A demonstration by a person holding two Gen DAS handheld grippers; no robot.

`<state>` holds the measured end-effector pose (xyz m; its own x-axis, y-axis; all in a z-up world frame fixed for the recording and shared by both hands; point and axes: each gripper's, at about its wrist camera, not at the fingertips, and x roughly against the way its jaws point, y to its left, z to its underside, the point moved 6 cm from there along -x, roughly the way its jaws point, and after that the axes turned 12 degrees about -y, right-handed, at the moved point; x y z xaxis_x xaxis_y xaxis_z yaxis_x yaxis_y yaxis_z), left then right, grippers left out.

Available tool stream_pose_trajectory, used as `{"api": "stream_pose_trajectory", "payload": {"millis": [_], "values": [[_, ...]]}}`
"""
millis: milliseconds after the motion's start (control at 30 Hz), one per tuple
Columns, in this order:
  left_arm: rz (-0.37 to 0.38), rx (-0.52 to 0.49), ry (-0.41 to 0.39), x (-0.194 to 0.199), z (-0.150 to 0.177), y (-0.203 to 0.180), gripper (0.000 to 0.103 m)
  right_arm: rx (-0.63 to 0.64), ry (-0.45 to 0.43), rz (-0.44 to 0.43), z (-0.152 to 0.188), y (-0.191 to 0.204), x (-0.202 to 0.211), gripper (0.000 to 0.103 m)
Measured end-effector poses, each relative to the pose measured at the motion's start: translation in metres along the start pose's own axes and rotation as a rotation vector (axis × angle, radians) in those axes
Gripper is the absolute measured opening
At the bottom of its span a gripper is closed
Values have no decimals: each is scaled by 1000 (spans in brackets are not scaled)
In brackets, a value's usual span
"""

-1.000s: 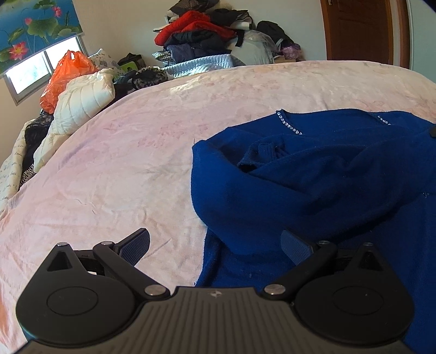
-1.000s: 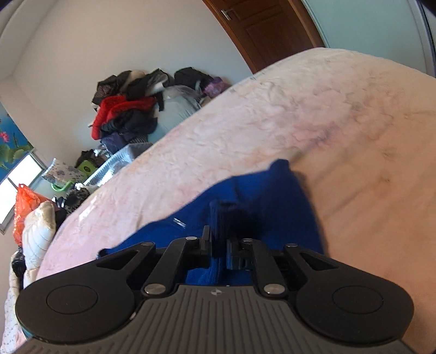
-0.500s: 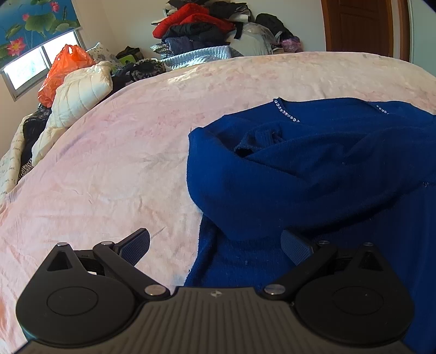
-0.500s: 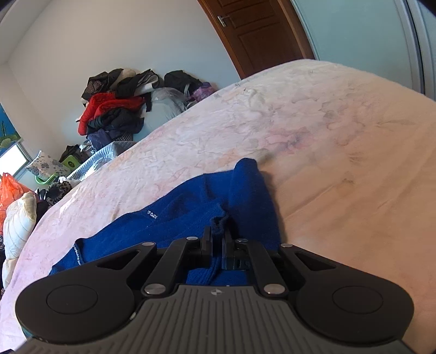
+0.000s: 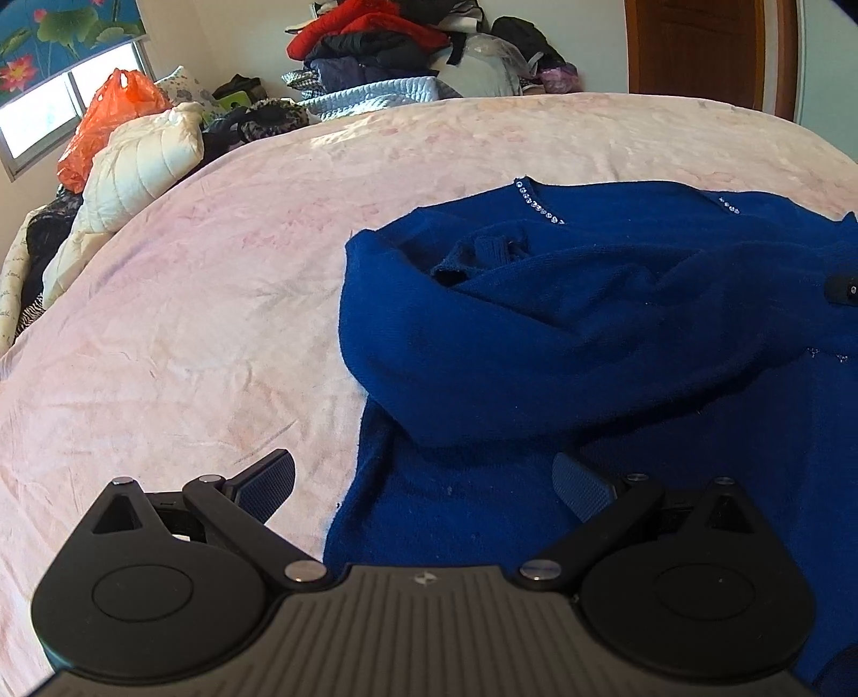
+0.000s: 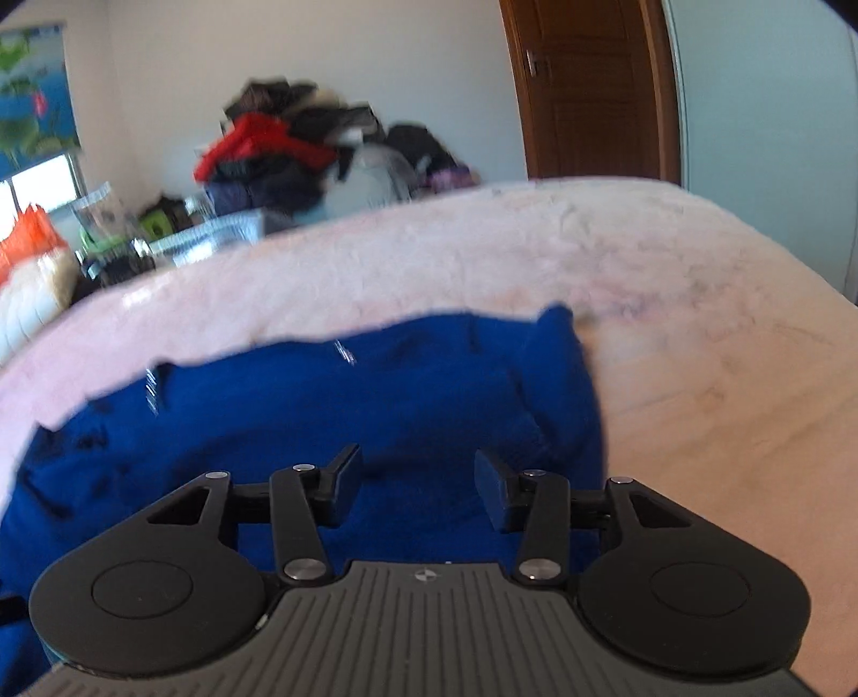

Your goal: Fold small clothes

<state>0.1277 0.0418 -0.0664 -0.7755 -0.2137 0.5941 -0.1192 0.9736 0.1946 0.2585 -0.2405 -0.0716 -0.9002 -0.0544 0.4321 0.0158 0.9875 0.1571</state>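
Pink bedding [image 5: 225, 300] covers the bed from edge to edge. At 10 o'clock in the left wrist view sit an orange bag [image 5: 110, 126] and a white quilted pillow [image 5: 134, 171], with a heap of clothes [image 5: 375, 37] at 12 o'clock. Left gripper [image 5: 423, 485] has its jaws wide apart, 1 finger over the bedding, 1 over the blue sweater [image 5: 590, 332], which lies crumpled from centre to 3 o'clock. Right gripper [image 6: 418, 490] is spread too, holding nothing, low over the sweater's right side.
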Motion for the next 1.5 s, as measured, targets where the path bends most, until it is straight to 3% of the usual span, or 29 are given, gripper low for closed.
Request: {"api": "stream_pose_trajectory", "payload": {"millis": [67, 100, 200, 267, 367, 467, 633, 800, 867, 967, 1200, 1267, 1433, 1500], "values": [[6, -2, -3, 3, 2, 0, 103, -30, -16, 12, -4, -2, 10, 54], [9, -1, 0, 4, 3, 0, 103, -28, -25, 16, -6, -1, 17, 60], [30, 15, 11, 7, 7, -1, 103, 21, -64, -27, -8, 6, 39, 76], [37, 21, 18, 9, 9, -2, 103, 59, -35, -65, -1, 11, 49, 80], [46, 19, 19, 15, 13, -1, 103, 67, -37, -76, 10, 12, 76, 80], [47, 24, 14, 25, 17, 3, 103, -9, -30, -135, 25, 8, 113, 81], [67, 22, 13, 40, 25, 4, 103, -34, 5, -160, 67, 8, 172, 81], [106, 36, 23, 55, 32, 1, 103, -9, -16, -221, 96, 32, 213, 81], [121, 32, 31, 59, 35, -2, 103, 0, -46, -228, 98, 41, 219, 78], [125, 13, 32, 68, 39, -5, 103, 80, -44, -145, 91, 36, 223, 67], [142, 2, 45, 78, 51, -8, 103, 97, 21, -70, 94, -3, 239, 72], [146, 0, 52, 80, 54, -8, 103, 79, 52, -96, 101, -4, 241, 72], [168, 12, 54, 92, 59, -6, 103, 121, 36, -128, 97, 9, 257, 73], [172, 19, 57, 96, 61, -3, 103, 100, 50, -147, 93, 15, 263, 79]]}}
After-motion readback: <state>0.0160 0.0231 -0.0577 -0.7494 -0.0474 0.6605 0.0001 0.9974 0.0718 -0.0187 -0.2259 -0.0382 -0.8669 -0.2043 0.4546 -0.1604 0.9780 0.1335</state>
